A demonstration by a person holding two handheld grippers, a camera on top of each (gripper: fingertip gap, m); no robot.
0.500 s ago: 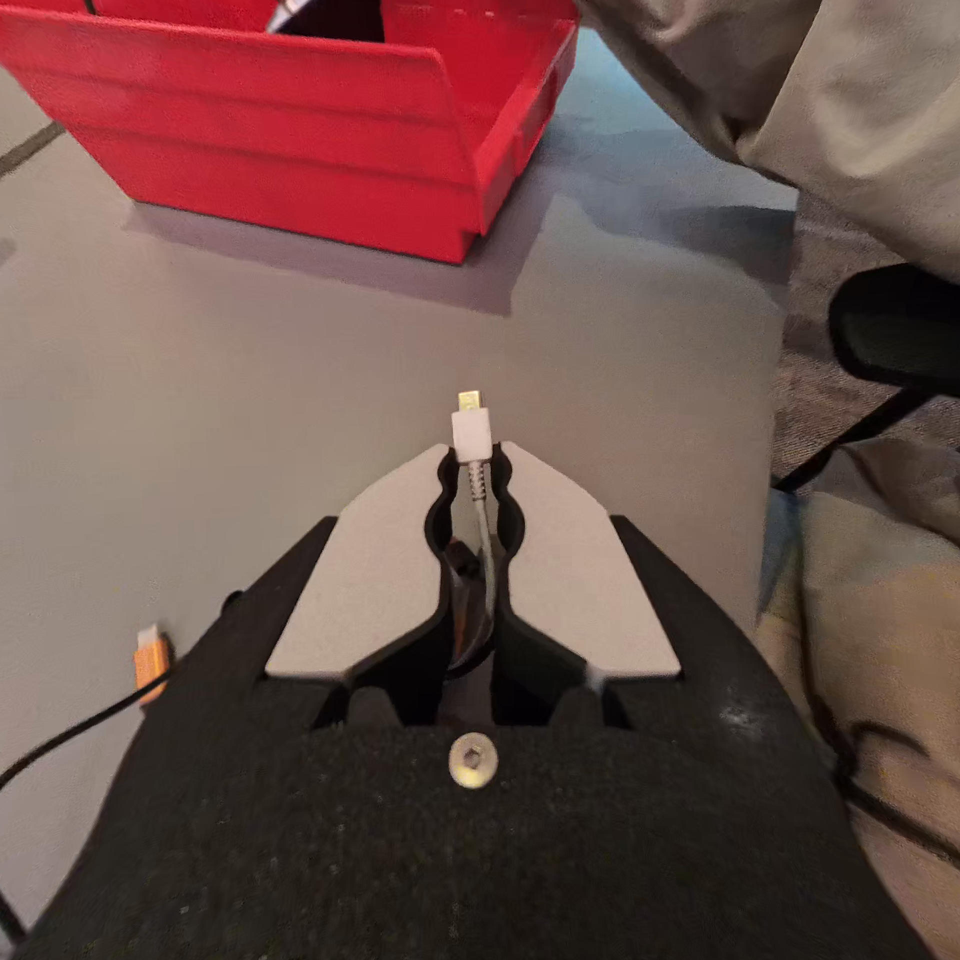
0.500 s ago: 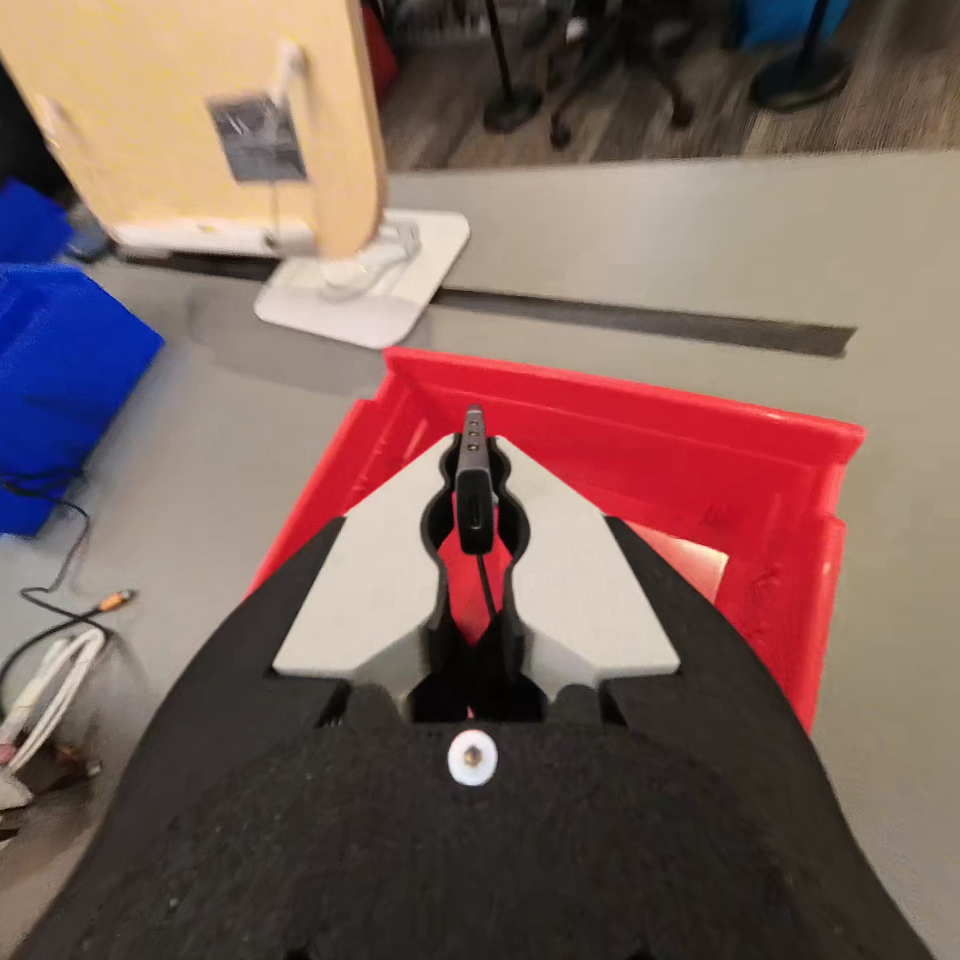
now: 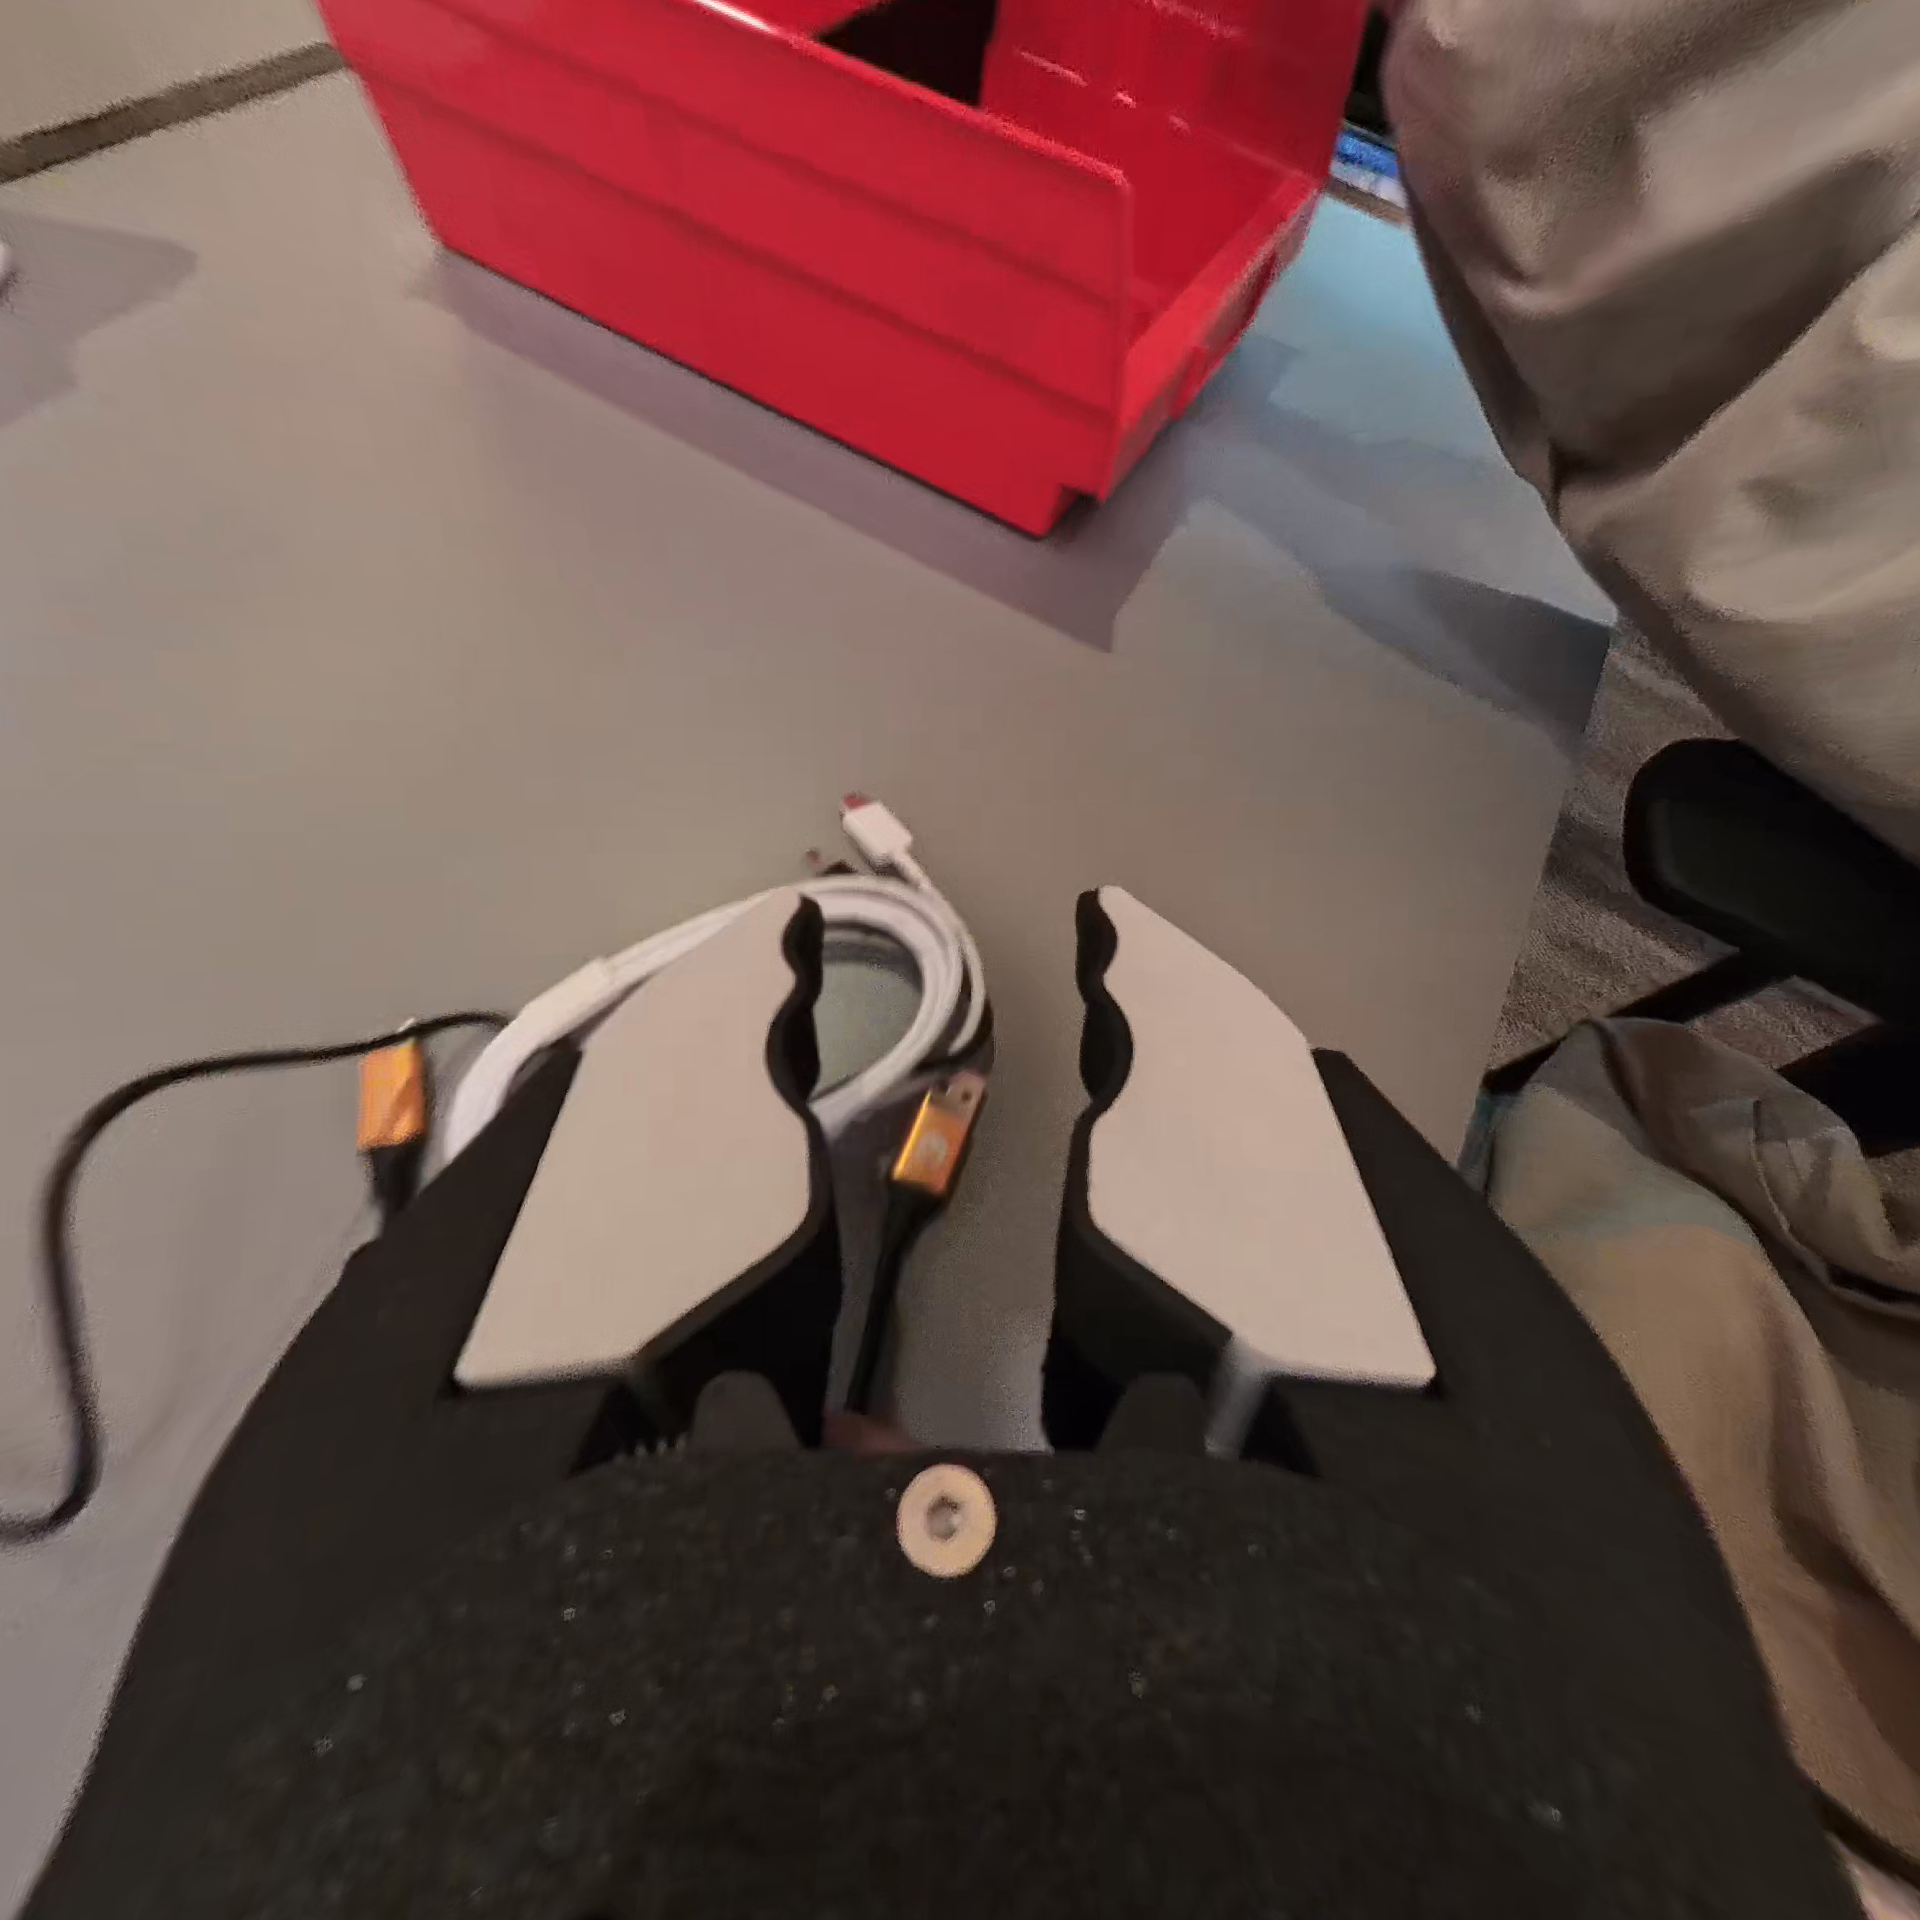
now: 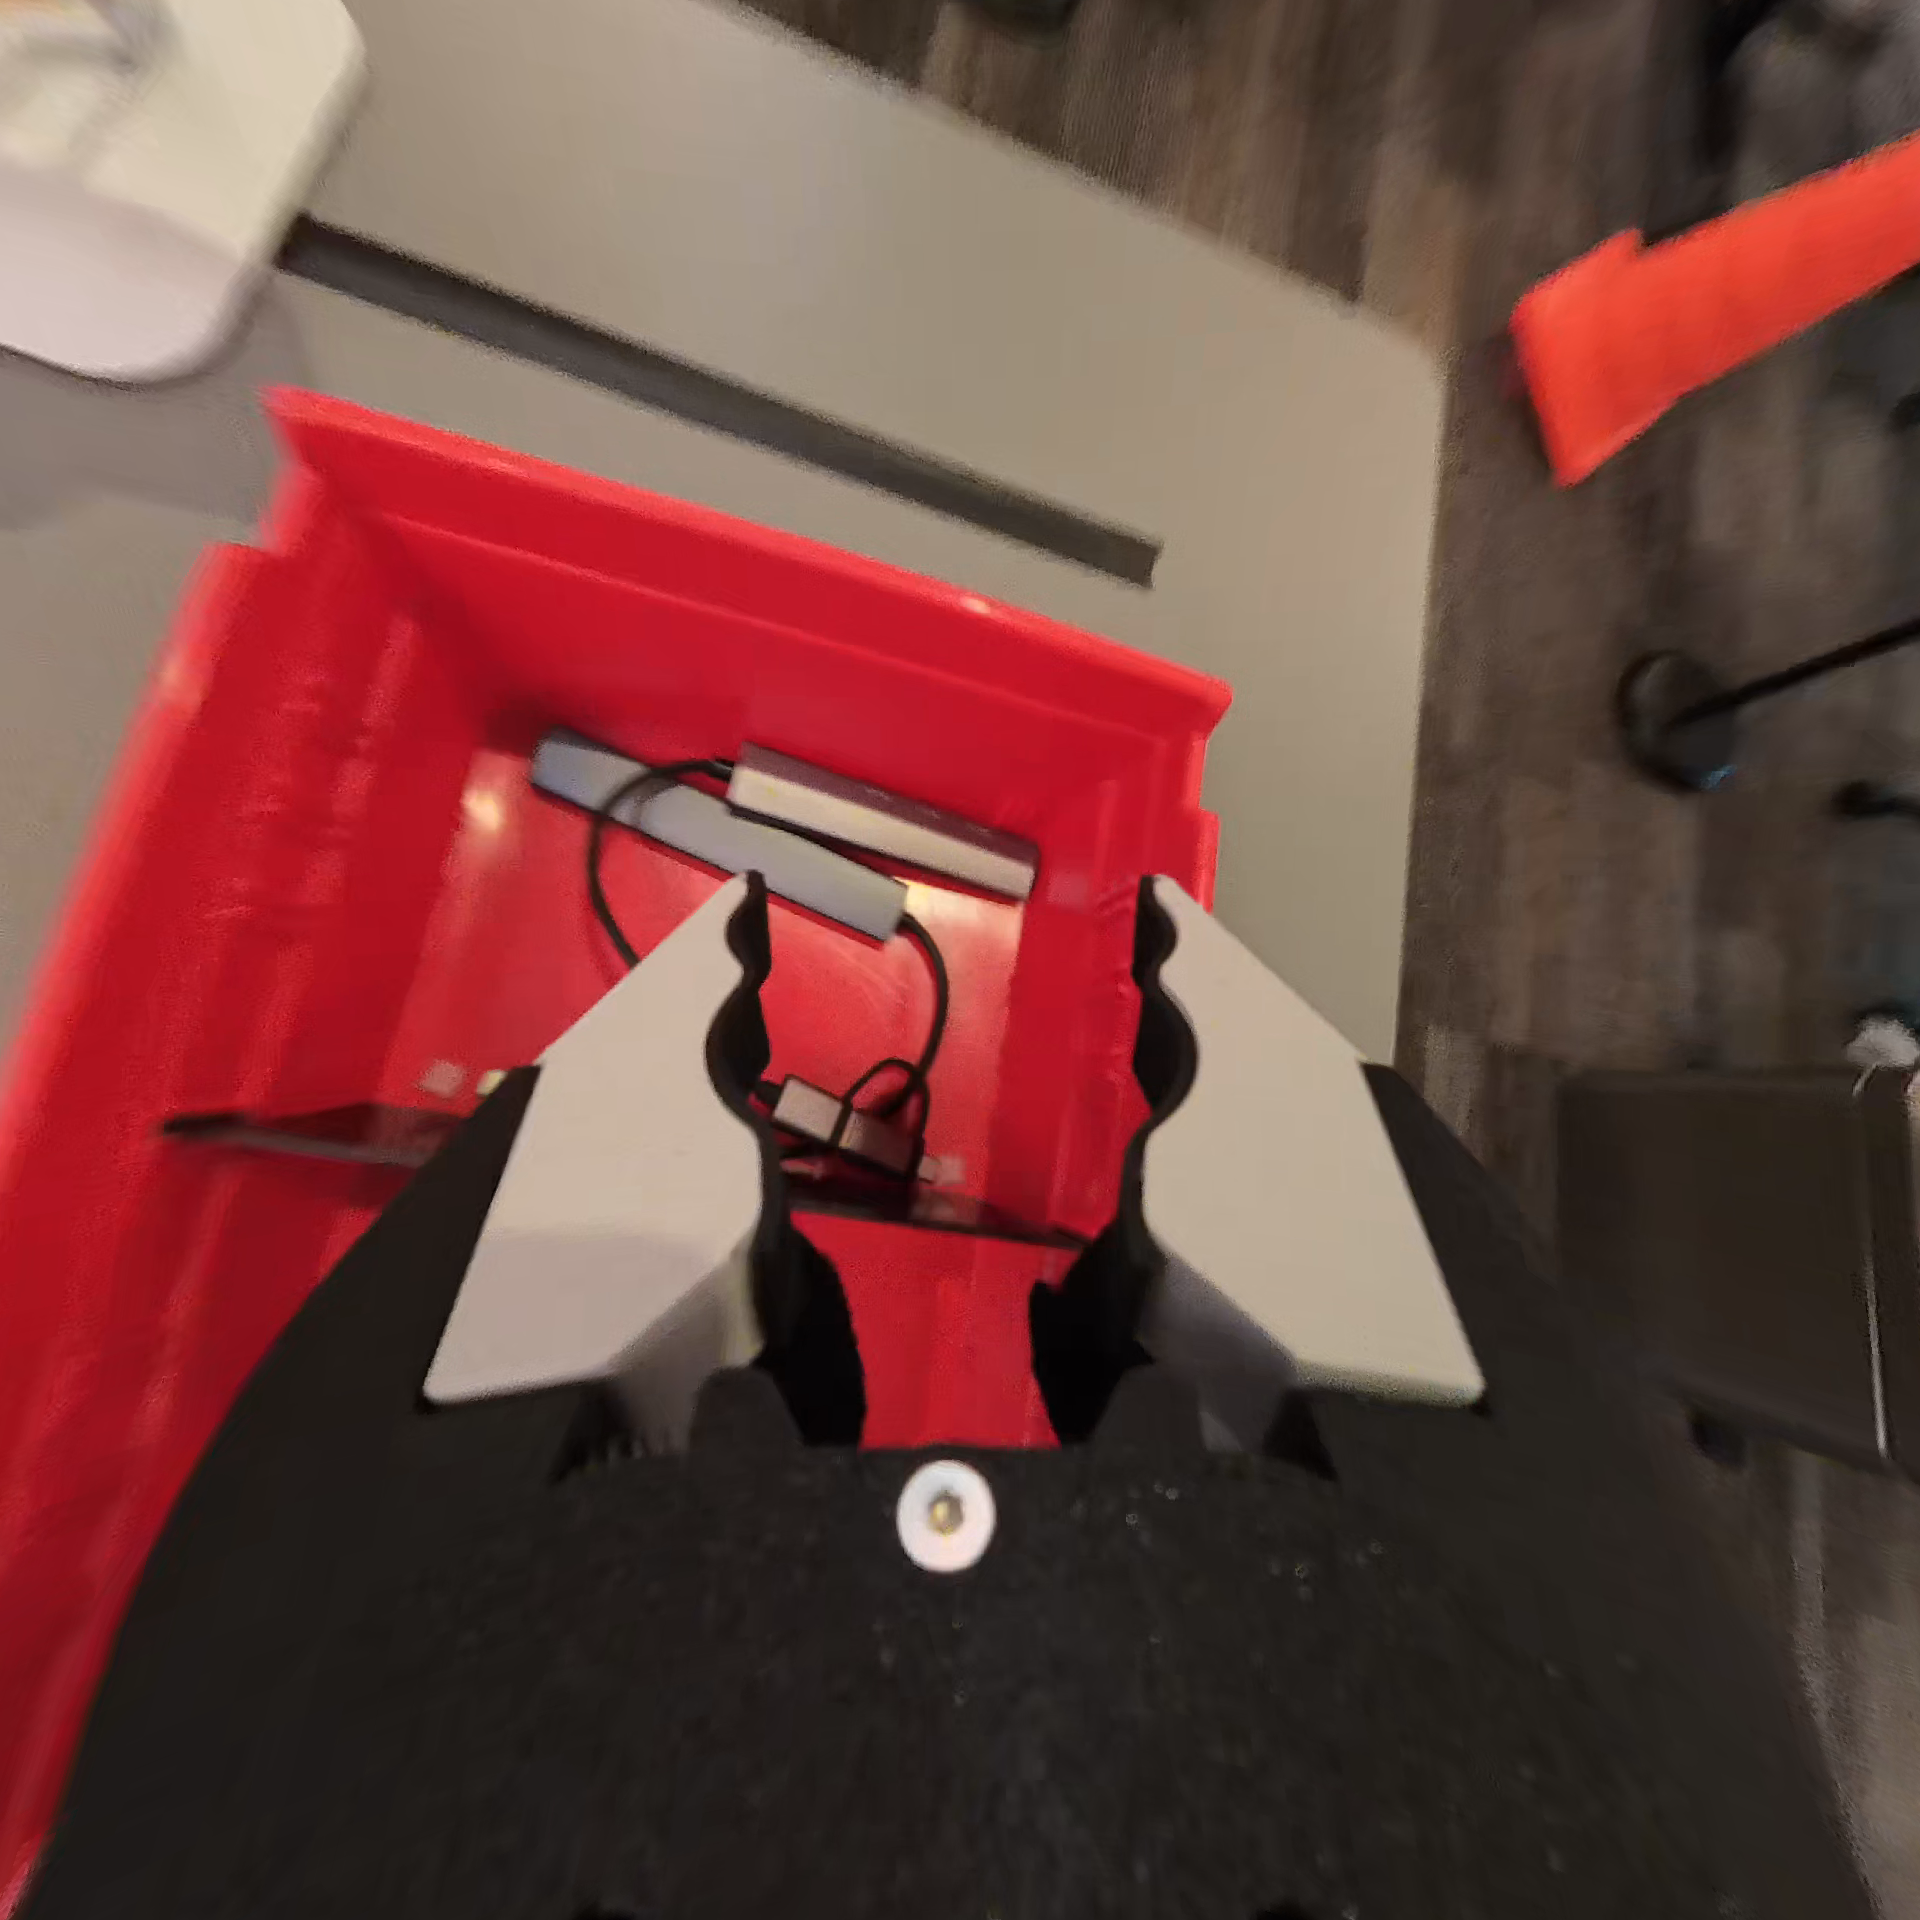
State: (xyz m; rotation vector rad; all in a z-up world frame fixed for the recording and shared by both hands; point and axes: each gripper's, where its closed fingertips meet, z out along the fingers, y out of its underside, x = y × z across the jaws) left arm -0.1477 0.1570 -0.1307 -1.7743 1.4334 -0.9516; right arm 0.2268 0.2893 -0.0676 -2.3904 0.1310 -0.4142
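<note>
A grey tabletop (image 3: 520,675) fills most of both views, with dark wood flooring beyond its edge in the right wrist view. The red bin (image 4: 312,831) stands on it; in the left wrist view the same bin (image 3: 831,260) sits well ahead, beside a person's beige sleeve (image 3: 1714,364).

The right tongs (image 4: 945,894) hang spread over the bin's open top, pinching nothing. Below and ahead of them lie two grey flat adapters (image 4: 790,831) across the bin floor, long axes running left to right, and a small black plug (image 4: 842,1127) with its thin lead lies directly beneath the gap.

The left tongs (image 3: 940,914) are spread too, empty, low over the tabletop. A coiled white cable (image 3: 914,966) lies under the left finger, its white plug (image 3: 878,831) pointing away and left. An orange plug (image 3: 935,1132) lies between the fingers, long axis pointing forward and slightly right; a second orange plug (image 3: 390,1091) sits off to the left.
</note>
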